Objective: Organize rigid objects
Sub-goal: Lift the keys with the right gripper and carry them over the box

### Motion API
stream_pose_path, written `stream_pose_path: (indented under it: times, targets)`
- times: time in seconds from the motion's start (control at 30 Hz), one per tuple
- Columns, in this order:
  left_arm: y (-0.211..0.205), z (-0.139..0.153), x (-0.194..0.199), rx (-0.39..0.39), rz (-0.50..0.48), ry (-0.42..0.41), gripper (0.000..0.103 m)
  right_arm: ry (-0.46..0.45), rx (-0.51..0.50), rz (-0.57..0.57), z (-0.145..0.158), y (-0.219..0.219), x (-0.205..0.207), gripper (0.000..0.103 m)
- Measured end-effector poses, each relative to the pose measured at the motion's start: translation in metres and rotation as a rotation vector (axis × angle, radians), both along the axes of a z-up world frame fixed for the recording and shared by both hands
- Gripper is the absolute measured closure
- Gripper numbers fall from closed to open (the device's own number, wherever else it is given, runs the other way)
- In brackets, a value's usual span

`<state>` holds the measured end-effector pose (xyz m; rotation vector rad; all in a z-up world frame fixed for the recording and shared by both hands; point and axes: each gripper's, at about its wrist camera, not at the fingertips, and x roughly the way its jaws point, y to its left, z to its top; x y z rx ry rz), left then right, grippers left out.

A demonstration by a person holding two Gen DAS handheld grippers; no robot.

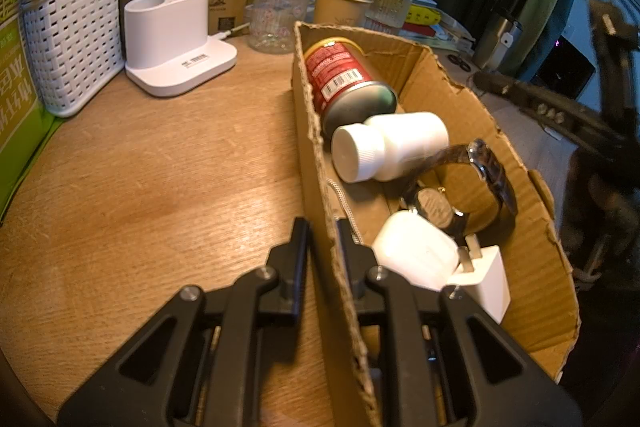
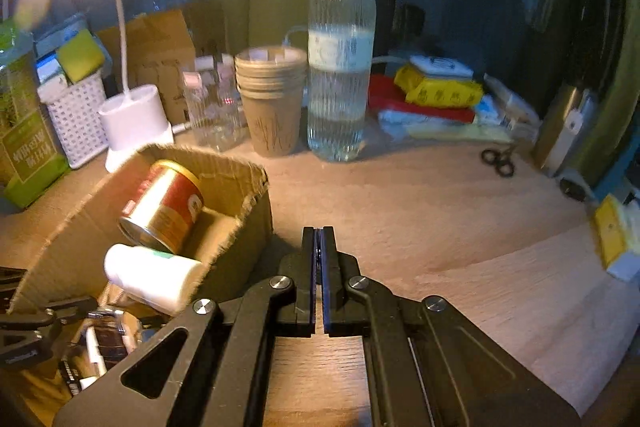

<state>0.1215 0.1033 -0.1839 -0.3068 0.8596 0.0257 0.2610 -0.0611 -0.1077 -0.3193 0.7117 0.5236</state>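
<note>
While label print blurs, left claw (image 1: 323,227) pinches cardboard box (image 1: 448,95) wall.

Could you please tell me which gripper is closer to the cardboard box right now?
Left. The left gripper straddles the cardboard box wall, one finger on each side. The right gripper is shut over the table, beside the box.

I see an open, torn-edged cardboard box (image 1: 472,107) resting on the wooden bench. At its far end a red can (image 1: 344,75) lies on its side, base toward me. Just beside it a white pill bottle (image 1: 392,145) also lies on its side, cap facing left. A dark-strapped wristwatch (image 1: 464,183) stands on edge behind a white earbud case (image 1: 416,253), which touches a white plug charger (image 1: 490,277) at the near end.
</note>
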Motion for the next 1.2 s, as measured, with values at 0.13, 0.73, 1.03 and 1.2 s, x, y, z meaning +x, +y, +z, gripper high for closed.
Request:
stream_pose_path:
  times: [0.13,0.73,1.03,1.2]
  targets:
    - [0.0,0.0,0.0,0.0,0.0,0.0,0.088,-0.049,0.011,0.015,0.019,0.001,-0.014,0.101]
    - [0.0,0.0,0.0,0.0,0.0,0.0,0.088,-0.126,0.044,0.196,0.054,0.041,-0.077,0.101]
    - [0.0,0.0,0.0,0.0,0.0,0.0,0.088,-0.078,-0.002,0.306,0.036,0.07,-0.094,0.101]
    - [0.0,0.0,0.0,0.0,-0.001,0.0,0.088,-0.05,-0.041,0.345,0.024,0.082,-0.099,0.101]
